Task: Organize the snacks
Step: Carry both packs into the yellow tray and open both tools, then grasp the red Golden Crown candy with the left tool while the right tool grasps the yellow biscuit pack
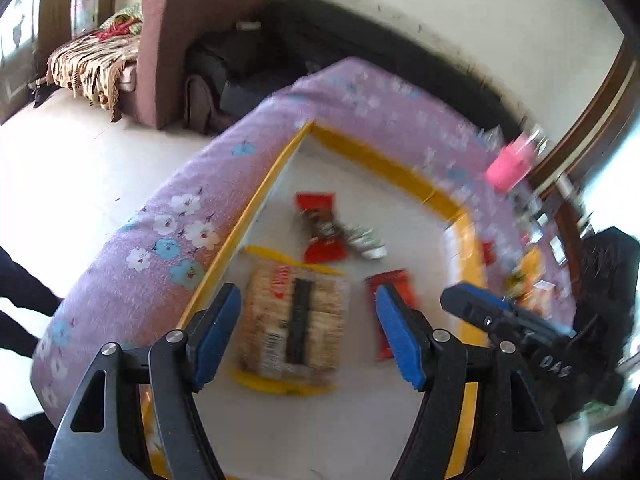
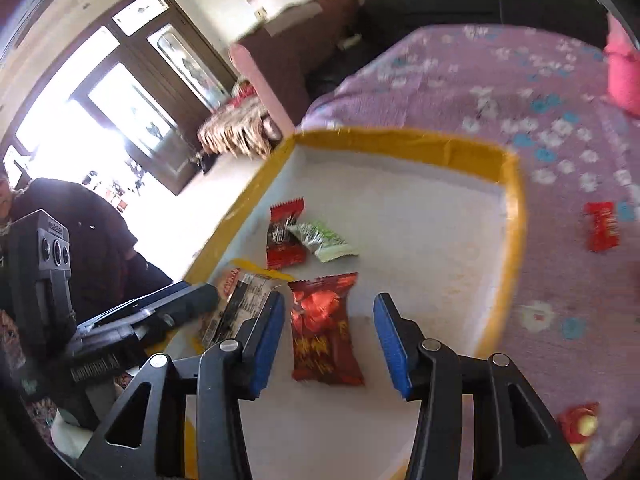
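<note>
Right gripper (image 2: 328, 340) jaws apart, unclamped; red snack packet (image 2: 324, 332) lies between them on yellow-rimmed tray (image 2: 508, 216).

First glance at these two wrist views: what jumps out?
A yellow-rimmed tray on a purple floral bedspread, holding a cracker pack near its left edge and a red snack packet lying free between the open right gripper fingers. The left gripper hangs open over the crackers. A small red packet lies on the bedspread outside the tray, to its right.
</note>
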Demonstrator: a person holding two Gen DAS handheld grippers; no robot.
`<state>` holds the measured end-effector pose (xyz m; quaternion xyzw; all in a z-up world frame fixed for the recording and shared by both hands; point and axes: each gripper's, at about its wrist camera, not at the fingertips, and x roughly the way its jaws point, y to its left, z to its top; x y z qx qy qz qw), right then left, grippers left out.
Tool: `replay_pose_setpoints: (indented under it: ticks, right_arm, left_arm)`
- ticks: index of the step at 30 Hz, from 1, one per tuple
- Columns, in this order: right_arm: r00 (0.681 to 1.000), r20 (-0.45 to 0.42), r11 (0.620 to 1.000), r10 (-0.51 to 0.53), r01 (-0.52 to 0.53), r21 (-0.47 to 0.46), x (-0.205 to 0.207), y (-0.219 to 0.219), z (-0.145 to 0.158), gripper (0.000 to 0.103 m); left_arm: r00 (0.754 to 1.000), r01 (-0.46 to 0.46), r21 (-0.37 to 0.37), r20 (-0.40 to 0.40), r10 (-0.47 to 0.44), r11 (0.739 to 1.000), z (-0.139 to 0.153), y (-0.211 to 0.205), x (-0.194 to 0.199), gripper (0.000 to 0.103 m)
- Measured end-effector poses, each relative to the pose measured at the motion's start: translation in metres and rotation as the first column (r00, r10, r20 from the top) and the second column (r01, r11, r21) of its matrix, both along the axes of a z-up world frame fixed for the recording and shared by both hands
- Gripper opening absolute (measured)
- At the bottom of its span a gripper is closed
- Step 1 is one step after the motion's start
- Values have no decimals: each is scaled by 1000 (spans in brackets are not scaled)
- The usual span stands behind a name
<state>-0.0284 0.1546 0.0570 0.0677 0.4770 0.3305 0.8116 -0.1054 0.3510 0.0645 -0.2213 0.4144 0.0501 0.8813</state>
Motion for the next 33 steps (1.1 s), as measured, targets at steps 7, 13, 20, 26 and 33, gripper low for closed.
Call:
replay_pose_setpoints:
  ticks: [7,13,20,26,33]
  right_arm:
    - [969,201,988,-143,152,-30,-32,-96,27,67]
    - [907,171,906,-385,407,-118,-18,-230,22,67]
    - [861,55,847,-505,507,-158,-31,-311,-13,69]
    - [832,-39,830,-554,547,-110,-32,-307,-32,74]
    - [836,-27,831,-548,540,-135,-24,-280,-38,78]
  left_arm:
    - [968,-1,-81,250,21,997,40,-41,-51,77]
    - [955,96,-17,282,-87,995,49,-76,-59,77]
    - [956,162,3,246,-157,987,46,-106,-51,77]
    - [954,224,27,197,-225,974,38,-141,-44,77]
    - [942,301,55,137,-306,952,28,-180,-34,77]
